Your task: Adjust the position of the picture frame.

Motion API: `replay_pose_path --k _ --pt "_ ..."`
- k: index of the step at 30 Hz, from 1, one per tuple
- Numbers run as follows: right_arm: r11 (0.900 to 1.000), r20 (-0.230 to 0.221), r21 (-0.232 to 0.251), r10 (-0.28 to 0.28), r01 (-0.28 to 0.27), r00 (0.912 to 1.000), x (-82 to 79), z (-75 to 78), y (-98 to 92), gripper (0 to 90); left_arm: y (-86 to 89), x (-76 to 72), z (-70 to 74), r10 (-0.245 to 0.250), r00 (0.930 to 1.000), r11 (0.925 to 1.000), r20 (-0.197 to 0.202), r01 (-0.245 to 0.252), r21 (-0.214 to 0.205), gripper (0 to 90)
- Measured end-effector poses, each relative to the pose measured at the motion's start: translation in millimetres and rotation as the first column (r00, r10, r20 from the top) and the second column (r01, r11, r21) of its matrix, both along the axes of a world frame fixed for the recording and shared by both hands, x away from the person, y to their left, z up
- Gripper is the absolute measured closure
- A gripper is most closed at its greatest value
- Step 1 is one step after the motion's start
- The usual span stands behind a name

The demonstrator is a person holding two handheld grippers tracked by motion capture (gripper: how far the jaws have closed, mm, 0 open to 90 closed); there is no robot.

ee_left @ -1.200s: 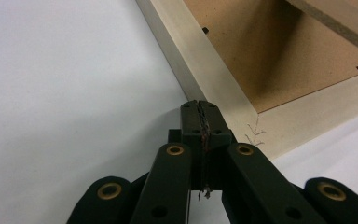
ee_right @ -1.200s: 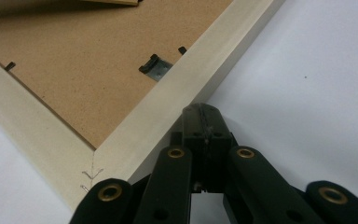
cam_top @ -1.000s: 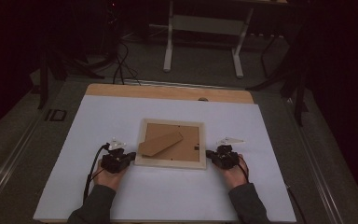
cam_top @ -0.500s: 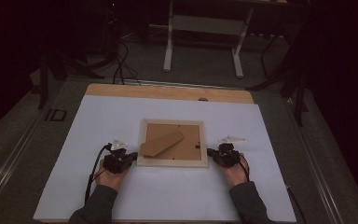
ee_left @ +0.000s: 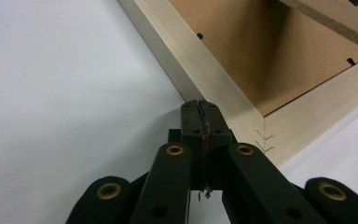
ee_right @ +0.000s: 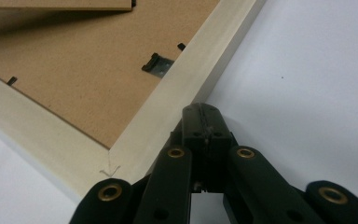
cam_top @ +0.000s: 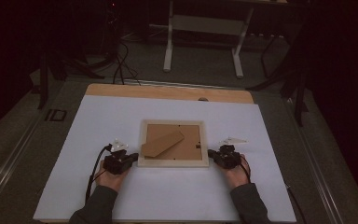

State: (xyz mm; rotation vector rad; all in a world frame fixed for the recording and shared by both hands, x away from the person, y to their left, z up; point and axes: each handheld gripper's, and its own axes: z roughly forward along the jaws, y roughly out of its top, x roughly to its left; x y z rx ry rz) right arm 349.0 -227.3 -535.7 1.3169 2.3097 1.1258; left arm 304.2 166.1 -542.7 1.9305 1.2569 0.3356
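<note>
Picture frame flanked face-down on the tabletop

The picture frame [cam_top: 173, 143] lies mid-tabletop [cam_top: 98, 116]; the left hand-held gripper [ee_left: 200, 110] and right hand-held gripper [ee_right: 200, 114] are clenched empty against its sides. Squaring or sliding is judged underway; even pressure is needed next.

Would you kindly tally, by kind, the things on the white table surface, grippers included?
Pale wooden picture frame, lying face down with its brown fibreboard back up: 1
Brown fibreboard stand flap on that back: 1
Black two-jaw grippers, left and right, jaws closed at the frame's two near corners: 2
Total: 4
</note>
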Motion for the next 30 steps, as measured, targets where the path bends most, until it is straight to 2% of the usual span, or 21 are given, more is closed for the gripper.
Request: replay_pose_path --k 8,14,19,25,30 --pt "0.9997 0.014 -0.014 0.021 -0.021 0.9997 -3.7 -0.1 -0.9 89.6 0.4 0.2 -0.4 -0.004 1.0 1.0 0.007 0.004 0.001 90.0" --pt "0.999 0.053 -0.042 0.018 -0.016 0.9984 -6.2 1.5 1.1 87.9 0.8 0.3 -0.3 0.002 0.9999 1.0 0.015 -0.002 0.005 88.0" --pt "0.9995 0.088 -0.029 -0.008 0.01 0.9961 -7.8 6.7 -3.7 86.9 3.0 0.0 1.2 0.005 0.9997 1.0 0.025 -0.005 -0.004 85.8" --pt "0.9987 0.093 0.011 -0.05 0.05 0.9944 -6.9 9.4 -14.8 84.9 6.2 -1.6 5.9 0.013 0.999 0.9996 0.042 -0.012 -0.025 83.2" --pt "0.9984 0.094 0.026 -0.053 0.05 0.9942 -8.5 12.1 -19.3 83.9 9.5 -4.7 12.3 0.012 0.9986 0.9989 0.051 -0.01 -0.045 80.6"
